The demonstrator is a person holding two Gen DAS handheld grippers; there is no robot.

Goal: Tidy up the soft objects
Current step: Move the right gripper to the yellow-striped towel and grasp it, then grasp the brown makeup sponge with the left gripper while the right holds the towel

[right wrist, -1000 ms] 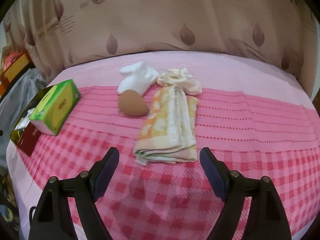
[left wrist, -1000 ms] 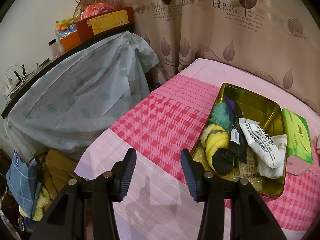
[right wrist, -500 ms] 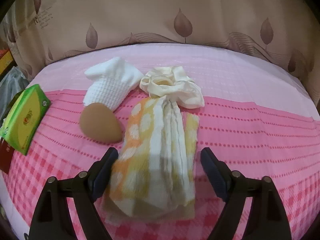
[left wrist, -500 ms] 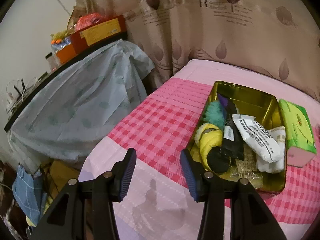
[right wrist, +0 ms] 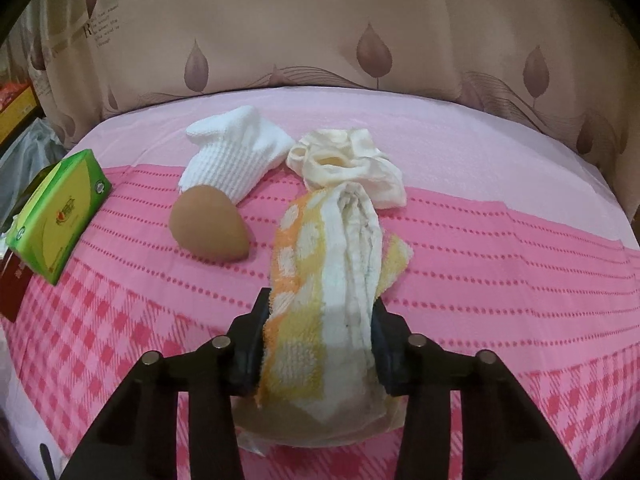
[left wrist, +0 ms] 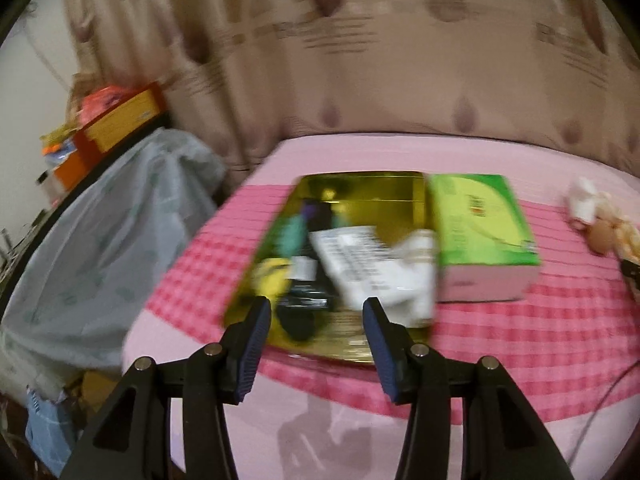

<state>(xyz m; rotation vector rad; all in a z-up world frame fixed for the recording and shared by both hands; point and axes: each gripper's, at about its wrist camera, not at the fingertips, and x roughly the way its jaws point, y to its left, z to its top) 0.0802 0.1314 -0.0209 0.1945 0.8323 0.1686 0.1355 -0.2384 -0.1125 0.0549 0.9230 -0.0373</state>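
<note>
I see the bed (right wrist: 500, 288) under its pink checked cover, with a leaf-print curtain (right wrist: 320, 28) behind it. In the blurred left view, a gold tin (left wrist: 360, 188) sits on the cover, filled with a white packet (left wrist: 352, 260), something yellow and some dark items I cannot make out. A green tissue box (left wrist: 476, 220) lies touching the tin's right side. My left gripper (left wrist: 317, 342) hovers at the tin's near edge, jaws spread, nothing between them.

My right gripper (right wrist: 318, 336) has just been closing and now pinches the near end of the folded yellow-and-white towel (right wrist: 332, 264), which bunches up between the pads while its far end lies on the cover. At that far end lies a cream cloth (right wrist: 348, 164), with a white sock (right wrist: 236, 156) to its left. A brown egg-shaped sponge (right wrist: 208, 228) rests against the sock, just left of the towel.
</note>
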